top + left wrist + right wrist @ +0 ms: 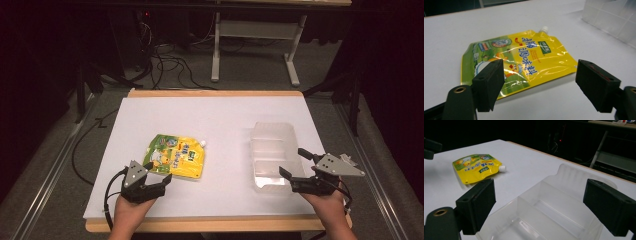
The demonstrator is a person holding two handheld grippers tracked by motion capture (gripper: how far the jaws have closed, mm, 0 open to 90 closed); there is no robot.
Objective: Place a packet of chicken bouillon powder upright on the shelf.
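Flat yellow spouted plastic pouch [519, 60] lies just ahead of the left gripper [159, 172]'s open, empty jaws, long axis crosswise; right gripper [295, 162], jaws open too, is farther off.

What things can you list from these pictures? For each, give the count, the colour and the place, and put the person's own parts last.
pouch: one, yellow and green with a white spout, flat on the table left of the middle, just ahead of the left gripper
tub: one, clear plastic, on the table's right side, ahead of the right gripper
table: one, white top with a wooden edge, in the middle
cables: several, black, on the floor beyond the table
frame: one, light grey, on the floor at the back
left gripper: one, black, jaws open, near the pouch
right gripper: one, black, jaws open, at the tub
hands: two, at the near edge
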